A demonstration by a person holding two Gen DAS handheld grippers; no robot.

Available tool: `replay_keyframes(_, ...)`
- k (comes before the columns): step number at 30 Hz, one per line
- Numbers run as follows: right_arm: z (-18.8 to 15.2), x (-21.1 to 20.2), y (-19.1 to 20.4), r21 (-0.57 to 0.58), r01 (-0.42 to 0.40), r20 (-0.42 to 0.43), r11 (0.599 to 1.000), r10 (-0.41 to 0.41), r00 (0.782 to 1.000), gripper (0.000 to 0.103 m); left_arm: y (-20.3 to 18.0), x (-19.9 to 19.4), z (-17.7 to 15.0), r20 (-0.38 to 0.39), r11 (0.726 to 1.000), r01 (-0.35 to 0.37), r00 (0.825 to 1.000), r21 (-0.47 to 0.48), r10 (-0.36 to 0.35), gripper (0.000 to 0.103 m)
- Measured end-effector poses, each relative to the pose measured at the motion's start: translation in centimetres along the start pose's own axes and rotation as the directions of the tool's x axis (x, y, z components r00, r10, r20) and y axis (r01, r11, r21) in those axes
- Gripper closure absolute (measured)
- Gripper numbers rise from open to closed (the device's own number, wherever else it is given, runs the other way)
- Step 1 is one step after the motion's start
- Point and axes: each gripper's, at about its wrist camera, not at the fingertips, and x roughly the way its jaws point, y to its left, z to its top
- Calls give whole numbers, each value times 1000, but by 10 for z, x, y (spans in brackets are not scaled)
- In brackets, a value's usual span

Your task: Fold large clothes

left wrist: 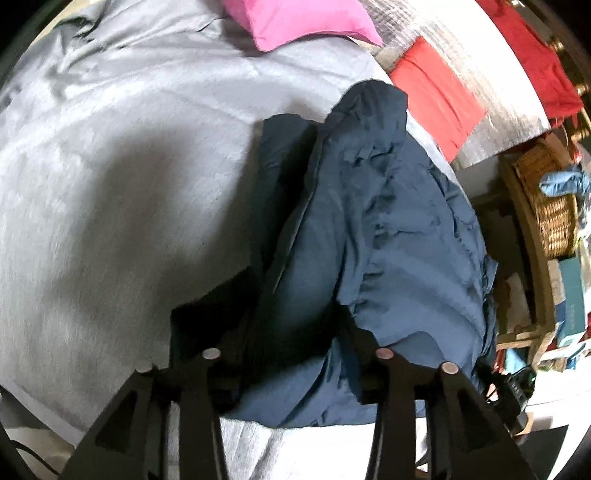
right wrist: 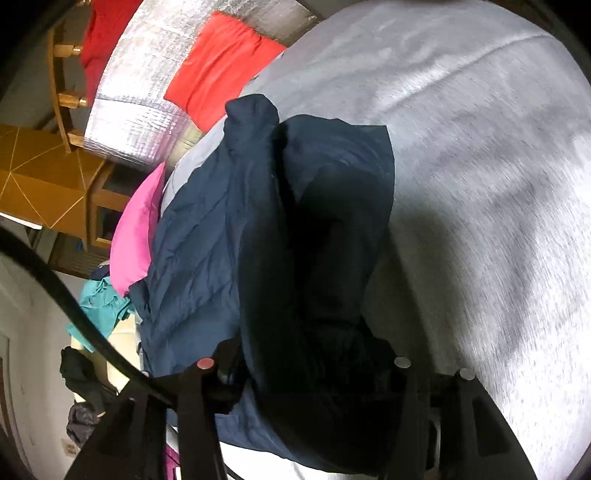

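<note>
Nearest to us, both black two-finger grippers carry the same dark navy blue fabric garment. In the left wrist view our left gripper [left wrist: 295, 354] has cloth bunched between its fingers, and we judge it clamped on that bunch, though the contact itself lies in shadow. In the right wrist view our right gripper [right wrist: 303, 363] has a thick dark fold filling the gap between its fingers, so we judge it clamped there too; the fingertips are buried in cloth.

The navy garment [left wrist: 369, 236] runs away from both grippers toward the far side, its near part lifted and its far end resting on the pale grey bedsheet [left wrist: 110, 184]. It drapes in soft wrinkles and gathers, with no stiffness: it looks light, limp and faintly smooth, so a single layer could slip. We would take hold at a hem, seam or corner, pinching several layers together, with the two grips well apart so the span hangs flat instead of bunching.

Beyond the garment in the left view lie a bright pink cloth [left wrist: 306, 22] on the far sheet, an orange-red cloth [left wrist: 436, 96] on a silvery quilted mat [left wrist: 491, 107], and a woven wicker basket [left wrist: 550, 210] off to the right.
</note>
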Motion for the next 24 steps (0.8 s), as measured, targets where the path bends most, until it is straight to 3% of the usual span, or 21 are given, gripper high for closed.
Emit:
replay_keyframes(4,-8,-38,-3,16,36,106,999,-38,994,43,8,-31,-12,106,999,-33,994,2,33,52)
replay_keyframes(7,-21,-78,2,-26,73,266,997,-63,962,43,0,-62,-30,256,993,-89,964,81,66,50)
replay_keyframes(10,-35,-89,24,-121,72,312,990,-31,950,45,-14,-72,-46,305,977,-102,951,187,41,49)
replay_keyframes(12,-50,-84,42,-208,69,289,976,-6,957,55,-29,-66,-56,299,958,-124,953,258,43,49)
replay_keyframes(15,-62,-64,56,-262,85,229,961,-24,973,57,-48,-46,-64,255,932,-156,964,327,72,49)
replay_keyframes(18,-59,-29,48,-218,146,125,965,-120,985,57,-45,-10,-61,160,926,-213,972,313,169,49)
replay_keyframes(20,-53,-10,39,-192,191,76,963,-179,981,66,-36,11,-58,106,926,-238,971,294,216,49)
replay_keyframes(24,-46,-17,42,-180,171,66,969,-161,985,66,-36,10,-55,99,925,-242,970,294,222,49)
